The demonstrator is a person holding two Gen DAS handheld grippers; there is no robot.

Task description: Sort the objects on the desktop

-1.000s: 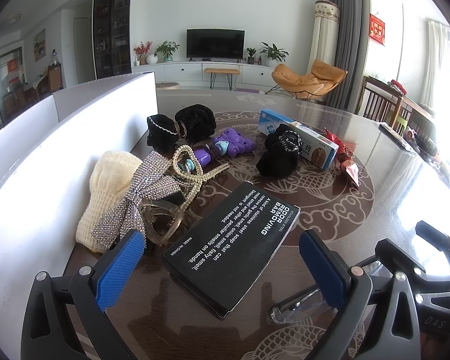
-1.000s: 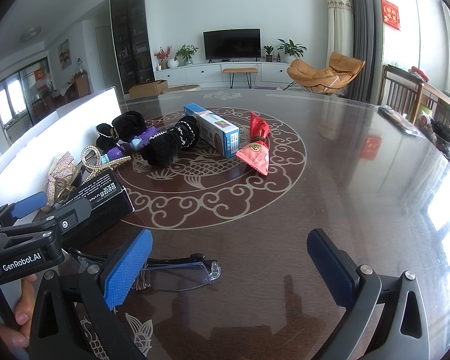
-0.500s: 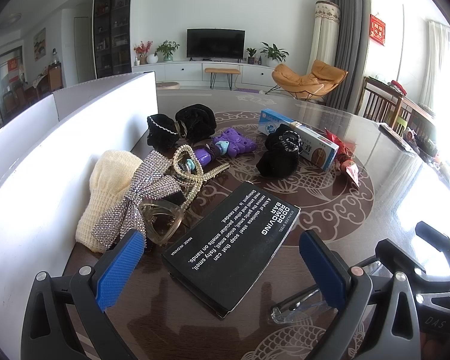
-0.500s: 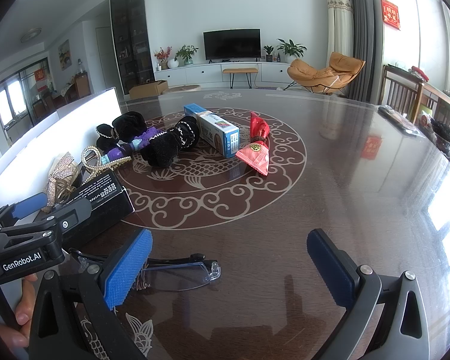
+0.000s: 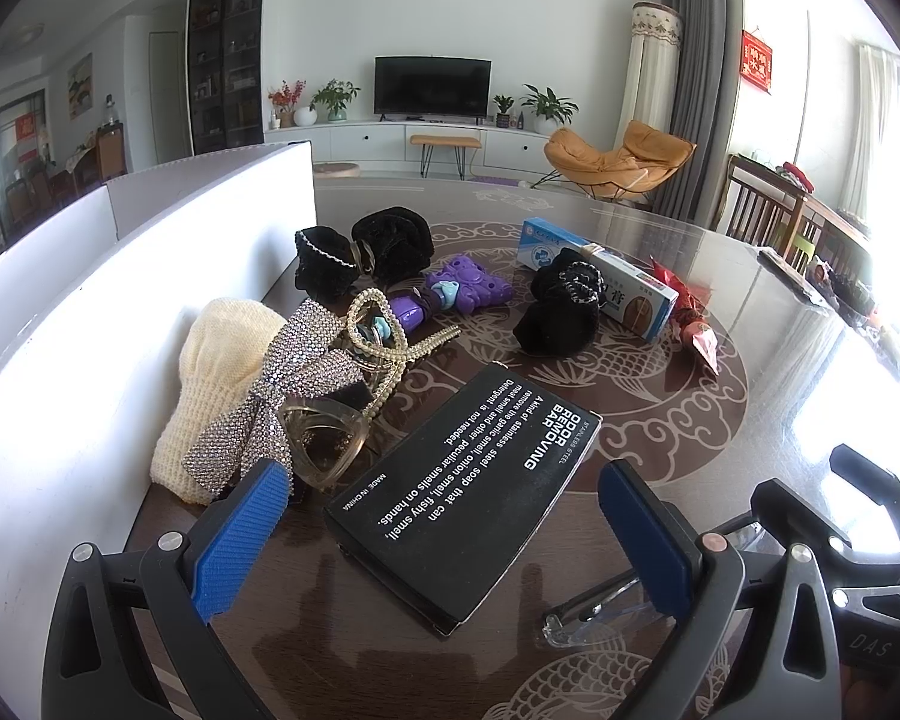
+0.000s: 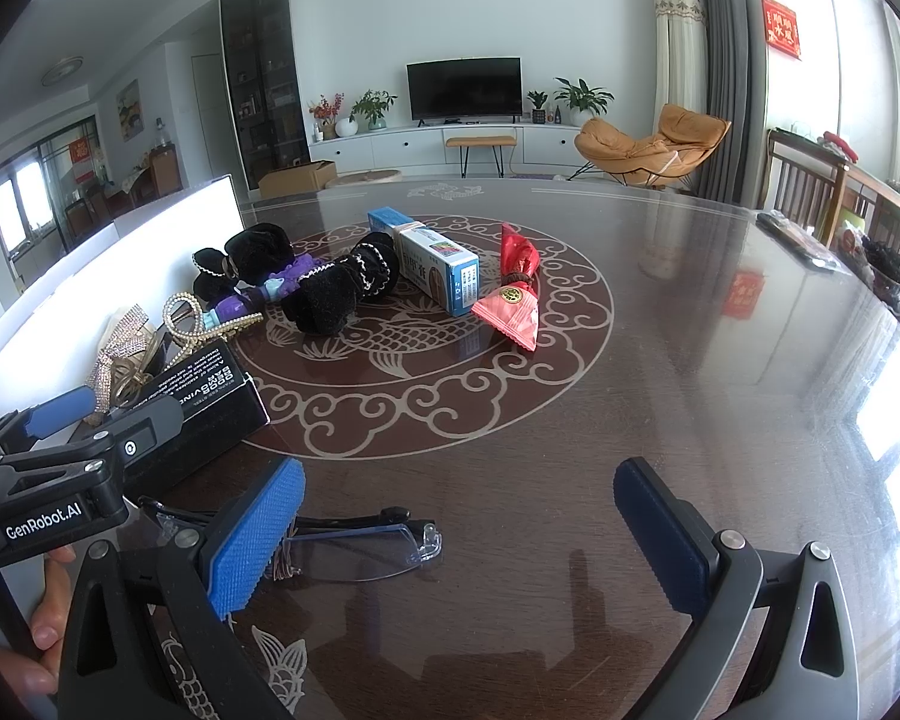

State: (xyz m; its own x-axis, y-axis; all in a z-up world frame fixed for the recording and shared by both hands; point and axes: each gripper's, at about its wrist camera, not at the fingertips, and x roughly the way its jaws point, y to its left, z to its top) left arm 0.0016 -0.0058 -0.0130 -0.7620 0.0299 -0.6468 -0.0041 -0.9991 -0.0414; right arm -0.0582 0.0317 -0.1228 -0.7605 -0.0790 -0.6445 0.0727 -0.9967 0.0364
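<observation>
Living rm behind: TV on a white console, orange lounge chair, grey curtains. Dark glossy table (image 6: pixel 660 360) w/ pale scroll medallion holds the clutter; white divider board (image 5: pixel 60 330) stands along its left edge.

Count: 1 black box (image 5: pixel 468 498), white print reading "ODOR REMOVING BAR", lying flat. 1 pr clear glasses (image 6: pixel 354 546) w/ dark arms, flat on table just right of the box. 3 black velvet scrunchies: 2 (image 5: pixel 360 255) near the board, touching, 1 (image 5: pixel 561 312) against the blue/white carton (image 5: pixel 600 276). 1 red candy-style packet (image 6: pixel 513 294) beside carton. 1 purple clip (image 5: pixel 456 291), 1 pearl clip (image 5: pixel 384 336), 1 rhinestone bow (image 5: pixel 294 396), 1 clear claw clip (image 5: pixel 324 441), 1 cream knit piece (image 5: pixel 222 384) – all heaped by the board.

L gripper (image 5: pixel 444 540): low over table, blue pads wide apart, straddling near end of the black box, not touching it. Fingers of a hand (image 6: pixel 36 630) wrap its grip.

R gripper (image 6: pixel 456 534): level w/ table, pads spread wide, nothing between; glasses lie just by its left pad (image 6: pixel 252 540).
</observation>
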